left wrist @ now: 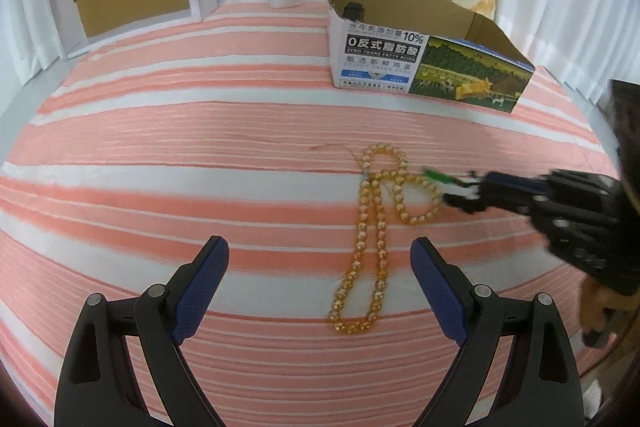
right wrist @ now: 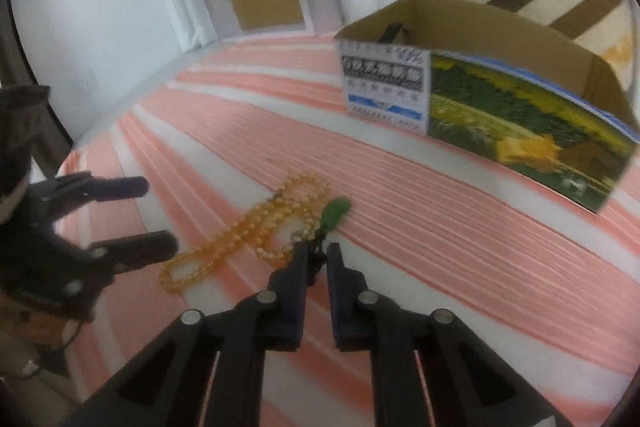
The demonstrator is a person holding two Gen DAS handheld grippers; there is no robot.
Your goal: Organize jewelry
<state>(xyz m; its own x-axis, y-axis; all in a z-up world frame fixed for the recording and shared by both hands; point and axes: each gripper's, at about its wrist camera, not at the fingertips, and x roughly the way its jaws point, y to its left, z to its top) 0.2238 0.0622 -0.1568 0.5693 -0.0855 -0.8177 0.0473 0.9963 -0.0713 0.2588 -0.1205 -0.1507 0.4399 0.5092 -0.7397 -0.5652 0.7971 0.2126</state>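
Amber bead necklace (left wrist: 374, 227) lies mid-frame on the striped bed (left wrist: 160, 155), right gripper (right wrist: 318, 259) clenched on its green pendant (right wrist: 334, 215), left gripper (left wrist: 320, 259) released, box (left wrist: 432, 67) upper right awaiting it.

Amber bead necklace (left wrist: 376, 227) looped flat on striped cloth; green pendant (right wrist: 334, 213), apparently pinched.

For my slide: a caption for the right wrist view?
Right gripper shut on green pendant's cord beside amber bead necklace.
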